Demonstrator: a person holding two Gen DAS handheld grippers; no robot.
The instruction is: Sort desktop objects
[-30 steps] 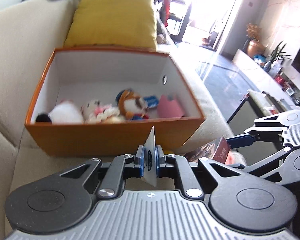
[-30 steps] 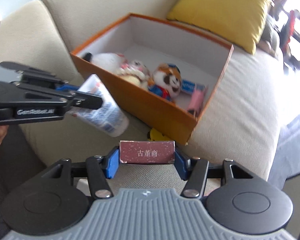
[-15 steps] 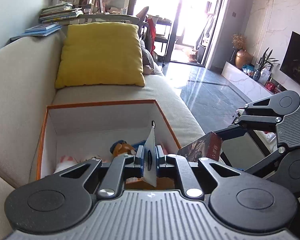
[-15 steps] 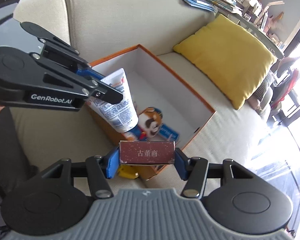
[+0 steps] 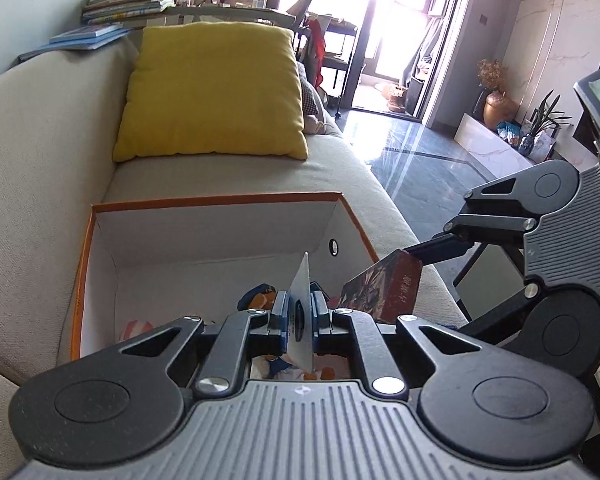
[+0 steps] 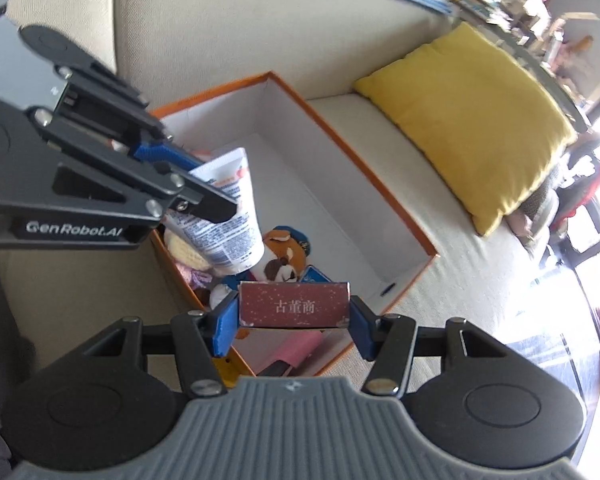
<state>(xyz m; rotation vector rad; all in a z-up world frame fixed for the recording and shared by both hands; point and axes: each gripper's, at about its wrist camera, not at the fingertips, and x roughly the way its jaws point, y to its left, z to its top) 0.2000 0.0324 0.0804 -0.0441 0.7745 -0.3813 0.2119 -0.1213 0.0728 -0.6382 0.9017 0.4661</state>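
An orange box with white inside walls [image 5: 204, 240] [image 6: 340, 168] sits on the beige sofa and holds several plush toys [image 6: 284, 256] at its near end. My left gripper [image 5: 299, 316] is shut on the flat end of a white tube [image 5: 301, 312] [image 6: 224, 216] and holds it above the box's near end. My right gripper [image 6: 293, 312] is shut on a dark red card box with white characters [image 6: 293, 309] [image 5: 384, 292], also over the near end, just right of the tube.
A yellow cushion [image 5: 216, 92] [image 6: 472, 112] lies on the sofa beyond the box. Books [image 5: 116, 8] are stacked behind the sofa back. A pink item [image 6: 292, 354] lies in the box under the card box. Dark glossy floor [image 5: 420, 160] lies to the right.
Both grippers have risen and moved forward over the box's near end with their objects held. The box has dropped lower in both views, and the card box now overlaps its interior.
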